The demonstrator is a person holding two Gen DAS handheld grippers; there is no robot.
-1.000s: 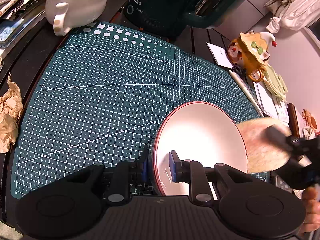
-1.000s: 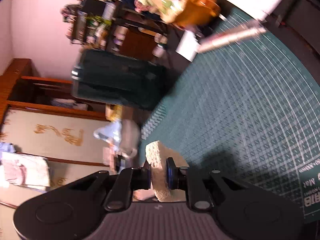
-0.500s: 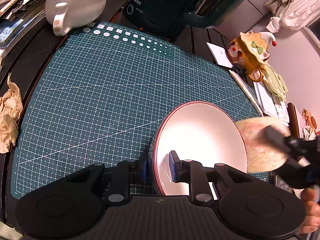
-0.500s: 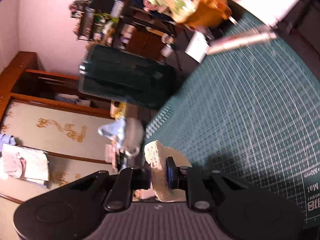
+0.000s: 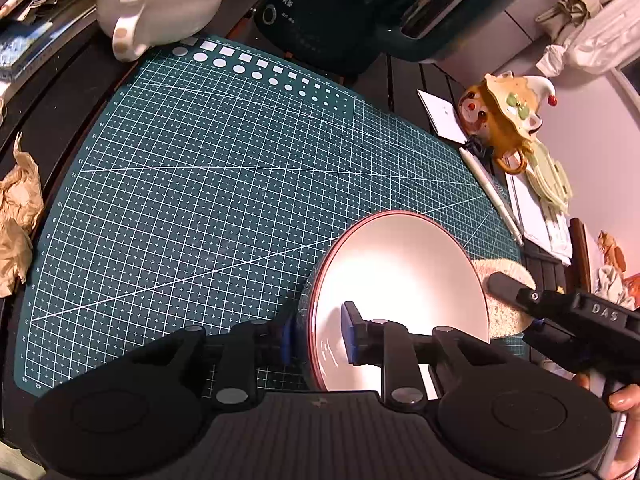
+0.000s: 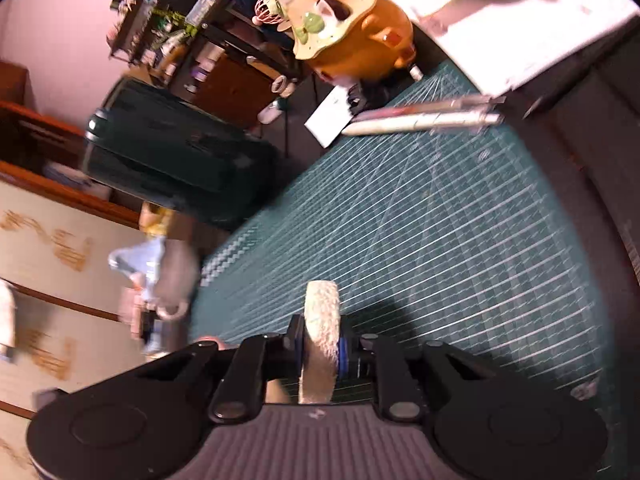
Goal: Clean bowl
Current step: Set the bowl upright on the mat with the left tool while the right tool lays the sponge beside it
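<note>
A white bowl (image 5: pixel 400 280) with a red rim stands tilted on the green cutting mat (image 5: pixel 200 184). My left gripper (image 5: pixel 318 334) is shut on its near rim, one finger inside and one outside. My right gripper (image 6: pixel 319 346) is shut on a beige round sponge (image 6: pixel 320 332), held edge-on above the mat. In the left wrist view the sponge (image 5: pixel 506 304) sits just right of and behind the bowl, with the right gripper (image 5: pixel 508 286) on it. The bowl does not show in the right wrist view.
A dark green appliance (image 5: pixel 384 4) and a white teapot (image 5: pixel 156 4) stand at the mat's far edge. An orange clown jar (image 5: pixel 504 120), a pen (image 5: pixel 490 192) and papers lie to the right. Crumpled brown paper (image 5: pixel 16 216) lies left.
The right gripper has rolled, turning the sponge edge-on, and has dropped lower beside the bowl's right rim. The bowl and the left gripper have stayed still.
</note>
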